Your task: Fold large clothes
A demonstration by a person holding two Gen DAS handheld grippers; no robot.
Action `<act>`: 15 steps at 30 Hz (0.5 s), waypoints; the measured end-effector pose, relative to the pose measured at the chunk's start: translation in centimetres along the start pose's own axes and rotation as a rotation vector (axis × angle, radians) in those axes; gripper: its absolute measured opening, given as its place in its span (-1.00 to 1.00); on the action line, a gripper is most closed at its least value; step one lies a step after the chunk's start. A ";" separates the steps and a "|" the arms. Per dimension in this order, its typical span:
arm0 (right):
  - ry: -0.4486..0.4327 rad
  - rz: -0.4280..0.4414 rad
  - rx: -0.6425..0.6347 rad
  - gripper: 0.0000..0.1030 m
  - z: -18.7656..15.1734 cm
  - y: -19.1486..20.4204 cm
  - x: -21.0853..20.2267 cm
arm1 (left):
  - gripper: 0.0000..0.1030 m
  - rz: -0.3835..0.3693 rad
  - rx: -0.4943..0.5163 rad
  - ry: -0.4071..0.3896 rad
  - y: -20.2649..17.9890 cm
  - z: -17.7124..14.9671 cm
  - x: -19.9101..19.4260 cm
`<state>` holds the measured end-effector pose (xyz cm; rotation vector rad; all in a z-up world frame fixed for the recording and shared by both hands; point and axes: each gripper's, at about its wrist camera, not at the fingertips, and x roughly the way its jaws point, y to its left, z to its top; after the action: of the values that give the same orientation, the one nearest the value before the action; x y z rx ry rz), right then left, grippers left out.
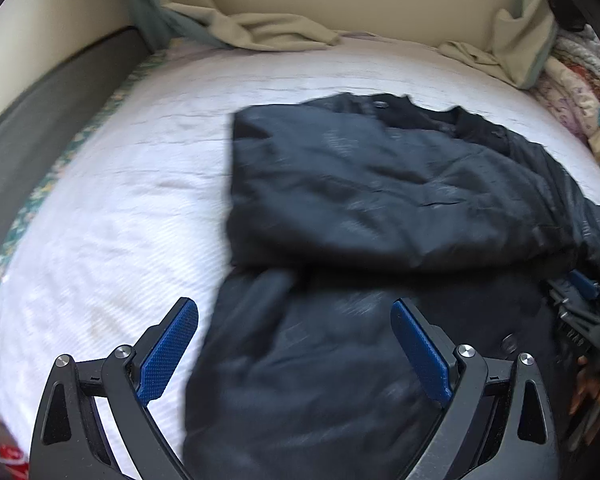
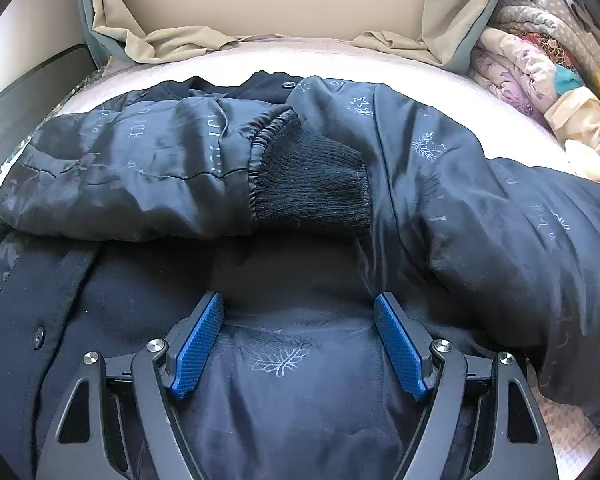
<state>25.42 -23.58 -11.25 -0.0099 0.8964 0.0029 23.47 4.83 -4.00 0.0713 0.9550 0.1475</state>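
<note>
Jacket: dark navy bomber jacket (image 2: 440, 200) with a faint printed pattern, spread across the white bedspread (image 1: 120, 200); it fills the middle and lower part of the right wrist view and the right half of the left wrist view.
Sleeve: one sleeve (image 2: 120, 176) is laid across the chest from the left of the frame, and its black ribbed cuff (image 2: 312, 184) lies at centre, just above the right tool.
Snaps: a row of metal snaps (image 2: 39, 336) shows at lower left in the right wrist view, so the front placket lies there.
Left gripper (image 1: 296, 312): jaws spread wide, nothing between the blue pads; it hangs over the jacket's lower left edge, where cloth meets bedspread. That view is smeared.
Right gripper (image 2: 299, 304): jaws stand well apart over the padded body of the jacket, low in the frame; the pads (image 2: 198, 344) squeeze no fold.
Step in hand: to my eye one sleeve is folded in and both tools are free.
Next move: probably take the other sleeve or the hem, which needs each tool to pinch a full thickness of this slippery, puffy cloth.
Surroundings: beige sheet (image 2: 172, 40) bunched along the top, a pile of patterned bedding (image 2: 540, 72) at upper right.
</note>
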 end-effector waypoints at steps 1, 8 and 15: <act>0.000 0.002 0.001 0.49 0.0 0.0 0.0 | 0.91 0.023 -0.007 -0.004 0.5 -0.6 -0.4; 0.044 0.016 -0.004 0.57 0.8 0.1 -0.1 | 0.91 -0.029 -0.089 0.091 2.6 -3.1 0.6; 0.045 0.186 0.190 0.56 2.6 -4.1 -8.7 | 0.91 -0.094 -0.122 0.043 2.2 -2.0 -0.7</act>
<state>22.01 -27.68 -2.80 0.2510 0.9372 0.0913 21.20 6.93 -4.29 -0.0890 0.9881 0.1205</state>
